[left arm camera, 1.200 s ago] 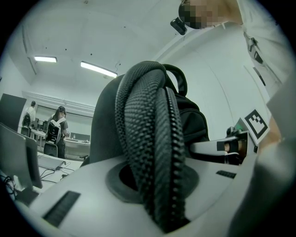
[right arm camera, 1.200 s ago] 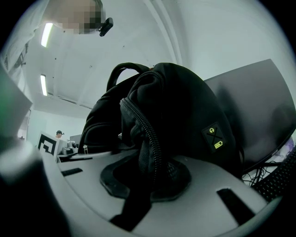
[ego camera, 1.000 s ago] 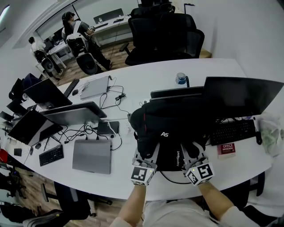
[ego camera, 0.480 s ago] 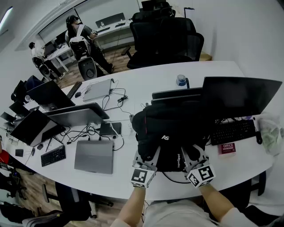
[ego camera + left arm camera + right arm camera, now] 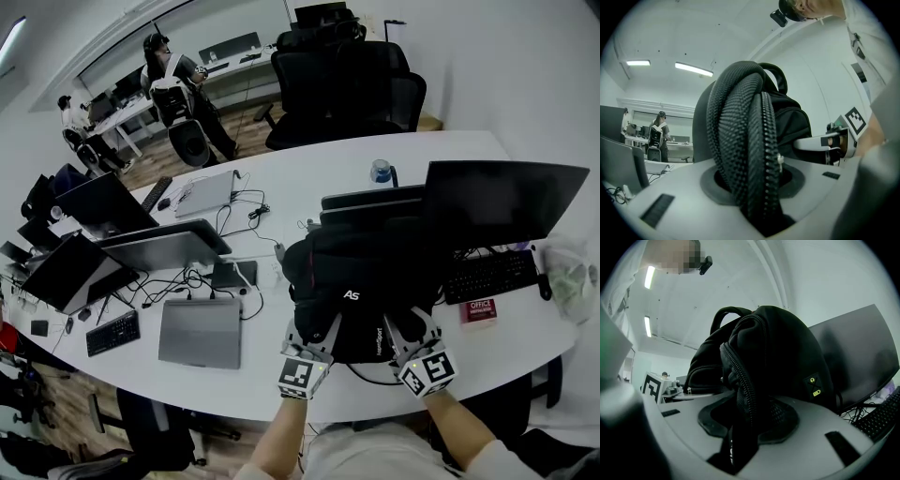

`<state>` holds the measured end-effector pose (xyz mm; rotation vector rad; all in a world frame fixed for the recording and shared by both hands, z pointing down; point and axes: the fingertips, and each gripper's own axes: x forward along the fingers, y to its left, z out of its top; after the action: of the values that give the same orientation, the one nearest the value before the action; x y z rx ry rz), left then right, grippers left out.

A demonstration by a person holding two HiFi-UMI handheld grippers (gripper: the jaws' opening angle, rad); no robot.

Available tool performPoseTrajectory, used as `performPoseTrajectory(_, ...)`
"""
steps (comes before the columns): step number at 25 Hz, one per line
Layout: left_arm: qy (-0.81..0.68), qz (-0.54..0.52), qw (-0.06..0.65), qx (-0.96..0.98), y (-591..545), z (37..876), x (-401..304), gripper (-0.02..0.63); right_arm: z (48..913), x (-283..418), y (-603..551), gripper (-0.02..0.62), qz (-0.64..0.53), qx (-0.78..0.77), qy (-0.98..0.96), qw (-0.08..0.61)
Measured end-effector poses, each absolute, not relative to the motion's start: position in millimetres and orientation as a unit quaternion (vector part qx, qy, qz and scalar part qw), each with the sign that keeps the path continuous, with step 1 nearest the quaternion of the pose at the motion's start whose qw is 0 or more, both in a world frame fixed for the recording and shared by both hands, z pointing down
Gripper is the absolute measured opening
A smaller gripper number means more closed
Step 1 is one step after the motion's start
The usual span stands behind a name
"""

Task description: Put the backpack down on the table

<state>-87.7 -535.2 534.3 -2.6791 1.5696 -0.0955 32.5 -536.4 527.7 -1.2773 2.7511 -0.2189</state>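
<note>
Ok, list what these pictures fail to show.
- Backpack base against the table: head view, hidden by its own bulk.
- Left gripper and right gripper, whose jaws have just been opening with the backpack between them: whether they grip it; both gripper views, fabric fills the gaps.
- Bottle contents: head view, too small.

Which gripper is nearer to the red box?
Right. The right gripper is just left of the red box; the left gripper is farther left. Both jaws have just been opening, the backpack between them.

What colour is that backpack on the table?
The backpack is black all over; the head view shows it best.
</note>
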Motion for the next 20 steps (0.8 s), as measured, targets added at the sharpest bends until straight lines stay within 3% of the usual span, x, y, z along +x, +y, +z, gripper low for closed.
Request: performPoseTrajectory(20, 0.458, -0.036, 0.035, -0.887, -488.6, 537.4, -87.1, 0.222, 536.5, 39.3, -491.9, 0.158, -0.066, -0.447, 0.892, 0.019)
